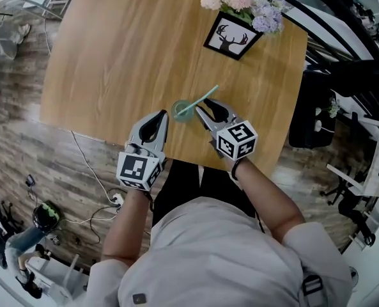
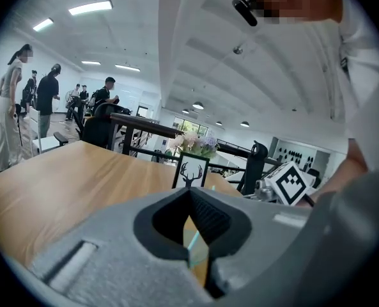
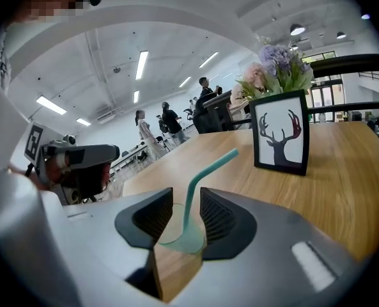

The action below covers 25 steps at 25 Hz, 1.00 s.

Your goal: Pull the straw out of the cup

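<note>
A small clear teal cup point(image 1: 182, 110) stands near the wooden table's front edge, with a teal bent straw point(image 1: 203, 98) leaning out of it to the upper right. My right gripper point(image 1: 204, 110) is just right of the cup and open. In the right gripper view the straw point(image 3: 204, 171) rises between its spread fingers from the cup point(image 3: 183, 238), and neither pad touches it. My left gripper point(image 1: 165, 116) is just left of the cup, its fingertips together and holding nothing. In the left gripper view, a sliver of teal shows behind its closed tips point(image 2: 190, 194).
A framed deer picture point(image 1: 231, 36) and a bunch of pale flowers point(image 1: 247, 2) stand at the table's point(image 1: 112, 56) far right. A dark chair point(image 1: 310, 114) is beside the right edge. People stand far off across the room point(image 2: 48, 94).
</note>
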Each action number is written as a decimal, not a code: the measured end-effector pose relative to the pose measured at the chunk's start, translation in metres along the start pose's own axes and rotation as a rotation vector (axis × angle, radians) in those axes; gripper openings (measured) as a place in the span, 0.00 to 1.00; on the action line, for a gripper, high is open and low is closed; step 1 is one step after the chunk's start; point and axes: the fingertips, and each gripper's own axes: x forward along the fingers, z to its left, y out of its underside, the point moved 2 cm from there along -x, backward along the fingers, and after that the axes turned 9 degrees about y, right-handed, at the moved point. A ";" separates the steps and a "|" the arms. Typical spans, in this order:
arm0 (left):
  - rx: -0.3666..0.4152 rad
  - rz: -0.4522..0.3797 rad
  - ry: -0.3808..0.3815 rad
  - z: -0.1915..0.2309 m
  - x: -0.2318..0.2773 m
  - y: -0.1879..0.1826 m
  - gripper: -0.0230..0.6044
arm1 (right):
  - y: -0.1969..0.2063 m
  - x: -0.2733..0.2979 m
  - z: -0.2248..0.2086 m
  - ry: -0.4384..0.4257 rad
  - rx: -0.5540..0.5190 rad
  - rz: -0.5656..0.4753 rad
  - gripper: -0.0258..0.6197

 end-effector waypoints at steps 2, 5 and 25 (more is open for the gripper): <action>-0.008 0.004 0.000 0.002 0.002 0.004 0.04 | -0.001 0.004 0.001 -0.008 0.004 -0.001 0.27; -0.015 0.008 0.000 0.004 0.004 0.007 0.04 | -0.002 0.009 0.002 -0.012 -0.005 0.001 0.21; -0.003 -0.054 -0.063 -0.032 -0.009 -0.016 0.04 | -0.049 -0.036 0.020 -0.096 -0.090 -0.093 0.10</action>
